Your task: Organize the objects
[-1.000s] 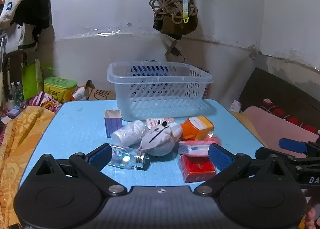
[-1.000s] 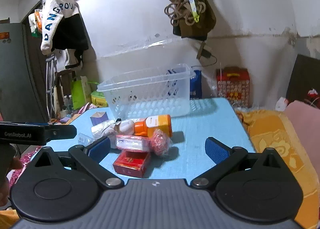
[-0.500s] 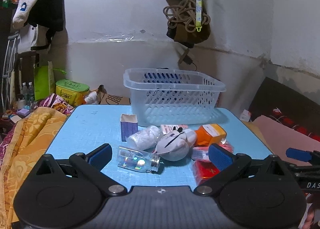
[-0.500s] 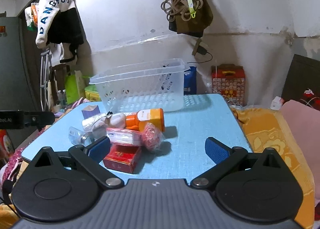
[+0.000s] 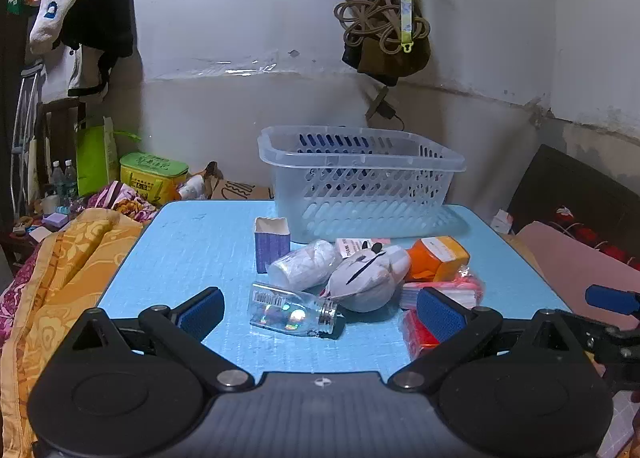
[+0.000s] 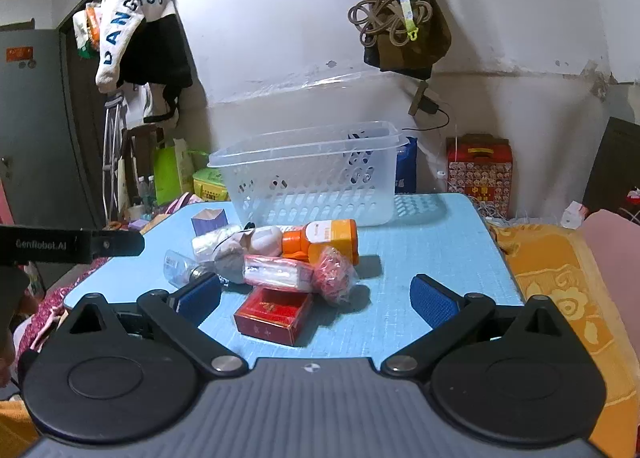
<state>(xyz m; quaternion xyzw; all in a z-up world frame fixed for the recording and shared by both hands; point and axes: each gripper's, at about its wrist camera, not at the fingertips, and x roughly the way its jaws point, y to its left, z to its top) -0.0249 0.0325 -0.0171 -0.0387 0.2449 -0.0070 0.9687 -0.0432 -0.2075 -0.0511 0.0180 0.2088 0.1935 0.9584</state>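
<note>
Both hand-held grippers, left [image 5: 318,308] and right [image 6: 316,300], gape wide, holding nothing. Objects lie heaped on bench [image 5: 192,242] before empty basket [image 5: 360,181]. Risk: glass bottle [image 5: 294,310] rolls if nudged.

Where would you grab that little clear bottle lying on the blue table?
Probably across its round body, coming down from above. The clear bottle lies on its side on the blue table, metal cap toward the grey plush toy, so its two long sides are free. The open left tool already faces it; turn it to straddle the body.
</note>
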